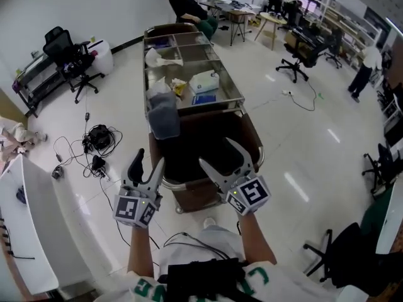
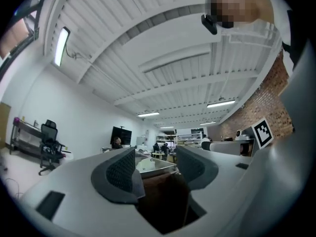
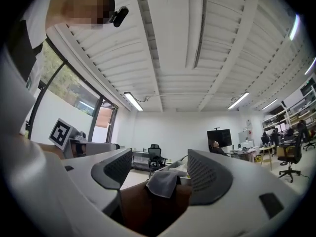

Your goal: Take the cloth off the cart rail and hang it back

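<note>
A grey cloth hangs over the left corner of the cart rail, where the steel cart top meets its dark brown bag. My left gripper is open and empty, held just short of the bag's near left edge, below the cloth. My right gripper is open and empty over the bag's near right side. In the right gripper view the cloth shows some way ahead between the open jaws of the right gripper. The left gripper looks over the brown bag toward the steel tray.
The cart top holds a white box and crumpled bags. Cables and a black device lie on the floor to the left, by a white table. Office chairs and desks stand around; a person sits beyond the cart.
</note>
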{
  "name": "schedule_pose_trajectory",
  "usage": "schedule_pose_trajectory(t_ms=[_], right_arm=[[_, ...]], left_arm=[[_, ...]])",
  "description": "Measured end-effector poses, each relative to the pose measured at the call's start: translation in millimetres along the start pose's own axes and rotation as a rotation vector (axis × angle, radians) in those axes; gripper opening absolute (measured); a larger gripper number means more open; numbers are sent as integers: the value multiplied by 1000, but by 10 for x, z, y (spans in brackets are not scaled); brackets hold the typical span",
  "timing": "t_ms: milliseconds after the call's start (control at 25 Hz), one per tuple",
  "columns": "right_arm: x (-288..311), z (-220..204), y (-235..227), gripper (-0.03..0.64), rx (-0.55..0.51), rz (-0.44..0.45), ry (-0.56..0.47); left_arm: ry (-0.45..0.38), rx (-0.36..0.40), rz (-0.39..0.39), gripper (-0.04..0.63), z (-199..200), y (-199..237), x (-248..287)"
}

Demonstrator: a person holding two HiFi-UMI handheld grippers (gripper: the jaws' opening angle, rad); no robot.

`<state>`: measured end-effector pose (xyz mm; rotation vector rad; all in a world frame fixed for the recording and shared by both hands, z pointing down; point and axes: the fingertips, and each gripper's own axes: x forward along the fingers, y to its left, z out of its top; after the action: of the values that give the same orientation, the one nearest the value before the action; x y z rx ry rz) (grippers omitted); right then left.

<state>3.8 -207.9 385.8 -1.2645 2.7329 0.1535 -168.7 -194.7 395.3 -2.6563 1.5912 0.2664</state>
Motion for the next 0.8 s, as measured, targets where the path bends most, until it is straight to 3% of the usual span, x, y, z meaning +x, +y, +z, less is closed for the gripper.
schedule_pose_trajectory(t_ms=[280,440,600,800], right_arm=[[529,-89,-348,360,22,166,-8],[918,-211,-443,360,37,224,7],[1431,-329,-401,360,-37,317,104],[2116,-696,-83,362,-284,555,346]], left_arm=[[16,44,121,244,20,79,294],[28,45,140,245,7,258,399],[29,50,132,244,73,488,465],[9,58,175,244,181,798,346]])
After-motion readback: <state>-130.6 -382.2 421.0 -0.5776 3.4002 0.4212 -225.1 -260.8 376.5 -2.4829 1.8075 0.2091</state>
